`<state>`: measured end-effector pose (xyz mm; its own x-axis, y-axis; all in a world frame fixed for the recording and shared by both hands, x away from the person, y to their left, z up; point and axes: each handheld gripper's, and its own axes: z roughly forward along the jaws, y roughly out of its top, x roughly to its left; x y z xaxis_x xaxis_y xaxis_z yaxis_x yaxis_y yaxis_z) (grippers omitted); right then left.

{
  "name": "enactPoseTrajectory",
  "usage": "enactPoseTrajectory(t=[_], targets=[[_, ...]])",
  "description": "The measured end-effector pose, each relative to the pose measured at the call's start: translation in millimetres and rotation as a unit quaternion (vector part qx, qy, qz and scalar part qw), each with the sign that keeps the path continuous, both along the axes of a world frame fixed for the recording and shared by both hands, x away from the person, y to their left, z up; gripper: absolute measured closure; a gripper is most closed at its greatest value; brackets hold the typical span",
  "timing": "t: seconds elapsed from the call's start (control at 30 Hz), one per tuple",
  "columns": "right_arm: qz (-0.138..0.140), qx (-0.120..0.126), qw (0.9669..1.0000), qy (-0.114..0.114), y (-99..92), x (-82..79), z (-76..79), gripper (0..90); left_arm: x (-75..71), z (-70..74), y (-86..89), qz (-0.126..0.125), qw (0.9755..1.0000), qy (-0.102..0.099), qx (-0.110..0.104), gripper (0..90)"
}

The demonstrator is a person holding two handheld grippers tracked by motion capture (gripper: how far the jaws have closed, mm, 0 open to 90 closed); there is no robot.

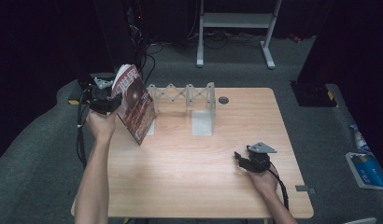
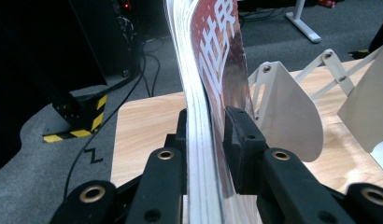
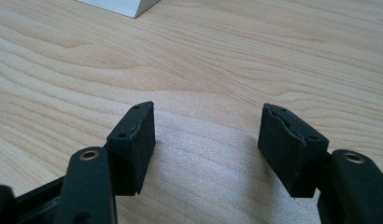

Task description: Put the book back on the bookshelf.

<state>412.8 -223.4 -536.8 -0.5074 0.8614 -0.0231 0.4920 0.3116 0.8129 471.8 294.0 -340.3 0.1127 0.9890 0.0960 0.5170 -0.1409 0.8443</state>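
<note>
Left tongs (image 2: 213, 135) clamp the magazine (image 1: 135, 102) at upper left, mid-carry; next, slot it into the rack (image 1: 189, 95); right tongs (image 3: 208, 149) rest apart.

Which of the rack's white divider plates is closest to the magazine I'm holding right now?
The leftmost divider plate of the rack: the magazine in the left tongs stands right beside it; the other plates sit farther right.

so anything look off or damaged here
Yes: the pad on one of the right gripper's fingers looks cracked along its top edge. The magazine in the left gripper is tilted, its pages bowing above the grip.
</note>
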Motion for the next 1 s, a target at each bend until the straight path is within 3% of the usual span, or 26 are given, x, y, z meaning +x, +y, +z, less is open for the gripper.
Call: enactPoseTrajectory(t=[0.43, 0.57, 1.0], targets=[[0.000, 0.000, 1.0000, 0.000, 0.0, -0.1, 0.0, 36.6, -0.7, -1.6, 3.1, 0.007, 1.0000, 0.002, 0.003, 66.7], [0.000, 0.000, 1.0000, 0.000, 0.0, -0.1, 0.0, 36.6, -1.1, -2.7, 5.7, 0.011, 0.9997, 0.003, -0.023, 57.6], [-0.001, 0.001, 1.0000, 0.001, 0.2, -0.3, 0.0, 36.5, -7.4, -1.6, 5.9, 0.000, 0.9989, -0.016, -0.045, 39.5]])
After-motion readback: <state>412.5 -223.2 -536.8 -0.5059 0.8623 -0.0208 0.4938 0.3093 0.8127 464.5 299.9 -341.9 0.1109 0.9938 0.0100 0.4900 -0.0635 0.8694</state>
